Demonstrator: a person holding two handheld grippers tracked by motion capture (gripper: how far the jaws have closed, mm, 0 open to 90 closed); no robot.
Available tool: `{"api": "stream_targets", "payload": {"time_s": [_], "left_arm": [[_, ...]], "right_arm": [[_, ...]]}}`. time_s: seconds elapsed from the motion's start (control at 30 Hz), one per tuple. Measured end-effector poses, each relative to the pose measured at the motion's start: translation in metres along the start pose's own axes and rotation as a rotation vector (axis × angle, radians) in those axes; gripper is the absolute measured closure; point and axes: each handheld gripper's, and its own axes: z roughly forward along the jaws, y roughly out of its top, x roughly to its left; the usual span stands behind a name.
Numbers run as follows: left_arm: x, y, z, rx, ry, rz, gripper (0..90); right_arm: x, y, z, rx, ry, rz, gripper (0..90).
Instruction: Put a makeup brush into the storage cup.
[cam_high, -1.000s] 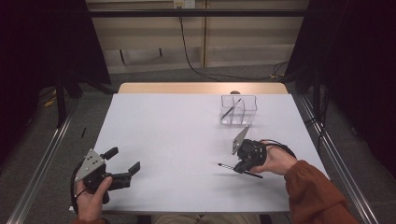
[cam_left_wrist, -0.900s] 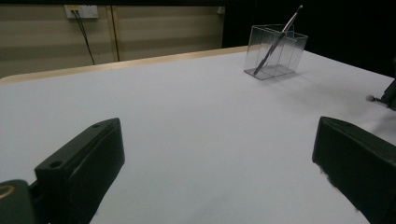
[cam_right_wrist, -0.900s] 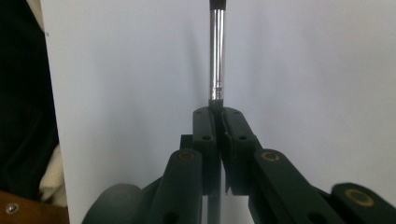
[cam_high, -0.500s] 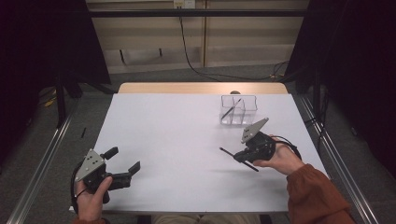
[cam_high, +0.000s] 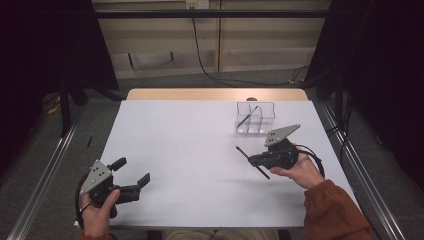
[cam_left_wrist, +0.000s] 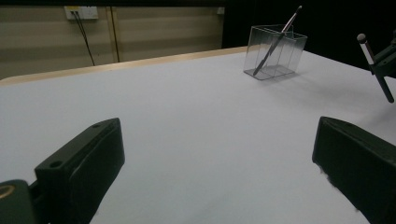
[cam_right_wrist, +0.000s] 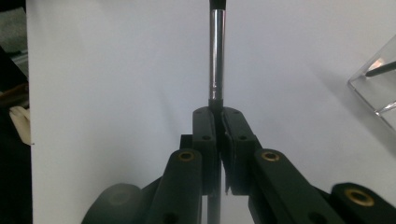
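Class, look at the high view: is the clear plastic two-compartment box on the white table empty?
No: a thin dark pen-like stick leans inside the clear plastic box.

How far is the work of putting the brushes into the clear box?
Done: one brush already leans inside the clear box. In hand: the right gripper is shut on a second brush, held above the white table. Left: carrying it to the box. The left gripper rests open.

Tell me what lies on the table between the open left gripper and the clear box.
Nothing: in the high view, only bare white table stretches from the left gripper to the clear box. The left gripper view shows the same.
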Motion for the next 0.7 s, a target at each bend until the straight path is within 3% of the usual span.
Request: {"api": "stream_targets", "payload": {"time_s": [0.27, 0.47, 0.7], "left_arm": [[0.0, 0.0002, 0.0, -0.001, 0.006, 0.003, 2.4], [-0.0008, 0.0005, 0.0006, 0.001, 0.006, 0.007, 2.4], [-0.0004, 0.0004, 0.0008, 0.0, 0.006, 0.006, 2.4]], "right_arm": [[-0.0067, -0.0066, -0.0095, -0.112, -0.078, 0.104, 85.1], [-0.0036, -0.0076, -0.0084, -0.201, -0.099, 0.123, 85.1], [-0.0033, -0.0063, -0.0074, -0.257, -0.137, 0.154, 85.1]]}}
